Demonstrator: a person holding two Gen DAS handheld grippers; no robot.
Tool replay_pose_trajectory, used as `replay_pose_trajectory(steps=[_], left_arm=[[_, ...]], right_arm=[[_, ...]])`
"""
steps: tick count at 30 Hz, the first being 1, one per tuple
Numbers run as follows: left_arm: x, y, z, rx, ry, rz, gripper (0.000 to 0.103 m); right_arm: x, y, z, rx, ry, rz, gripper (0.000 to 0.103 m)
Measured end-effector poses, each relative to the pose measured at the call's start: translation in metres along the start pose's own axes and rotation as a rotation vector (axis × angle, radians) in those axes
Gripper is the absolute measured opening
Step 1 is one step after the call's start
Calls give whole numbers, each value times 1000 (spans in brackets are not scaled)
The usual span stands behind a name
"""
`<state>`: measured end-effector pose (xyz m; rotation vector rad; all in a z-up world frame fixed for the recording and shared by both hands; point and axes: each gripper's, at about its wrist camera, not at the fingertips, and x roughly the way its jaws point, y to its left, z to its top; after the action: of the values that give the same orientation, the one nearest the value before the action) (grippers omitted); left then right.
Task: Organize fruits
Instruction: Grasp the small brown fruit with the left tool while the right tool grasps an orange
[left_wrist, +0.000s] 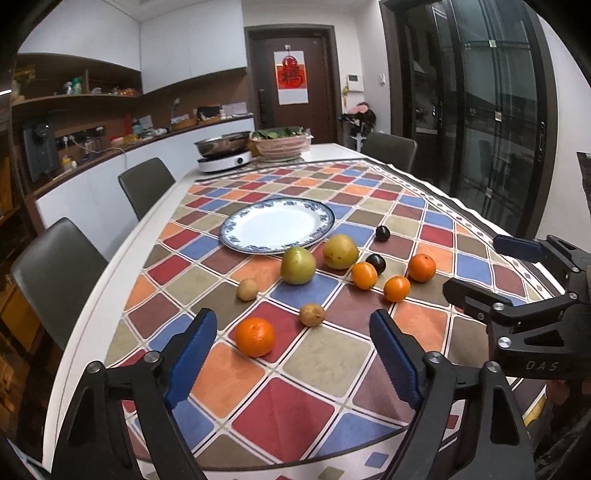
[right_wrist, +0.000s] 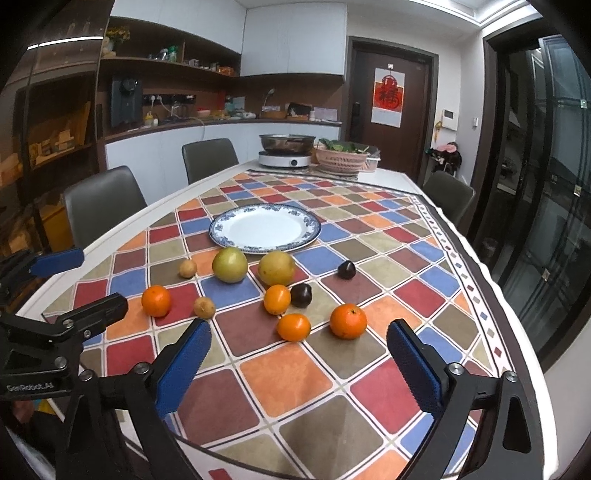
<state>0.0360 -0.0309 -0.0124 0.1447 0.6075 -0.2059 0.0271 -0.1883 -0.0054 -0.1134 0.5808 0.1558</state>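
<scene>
An empty white plate with a blue rim (left_wrist: 277, 225) (right_wrist: 265, 228) sits mid-table. In front of it lie loose fruits: two yellow-green pears (left_wrist: 297, 265) (right_wrist: 229, 264), several oranges (left_wrist: 255, 336) (right_wrist: 348, 320), two dark plums (left_wrist: 376, 263) (right_wrist: 301, 294) and two small brown fruits (left_wrist: 312, 314) (right_wrist: 204, 307). My left gripper (left_wrist: 295, 354) is open and empty, hovering just short of the nearest orange. My right gripper (right_wrist: 299, 363) is open and empty, near the front oranges. Each gripper shows at the other view's edge.
A checkered cloth (left_wrist: 295, 398) covers the white table. At the far end stand an induction cooker with a steel pot (right_wrist: 285, 152) and a basket of greens (right_wrist: 345, 157). Grey chairs (right_wrist: 103, 203) line the left side, and one stands at the far right.
</scene>
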Motion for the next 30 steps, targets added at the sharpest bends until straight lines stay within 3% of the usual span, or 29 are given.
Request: replay_pose_trajectory(steps=[7,16,30], left_arm=[[31,-5,3,43,60,-23,68],[66,-8,1,79,135,-45,56],[112,-6,1,69,253,-81,45]], right_arm=[[31,-1,-2,-3,80,46,80],[67,-2,-6,-8,163,95,69],[107,-8,-6,12,247,140,55]])
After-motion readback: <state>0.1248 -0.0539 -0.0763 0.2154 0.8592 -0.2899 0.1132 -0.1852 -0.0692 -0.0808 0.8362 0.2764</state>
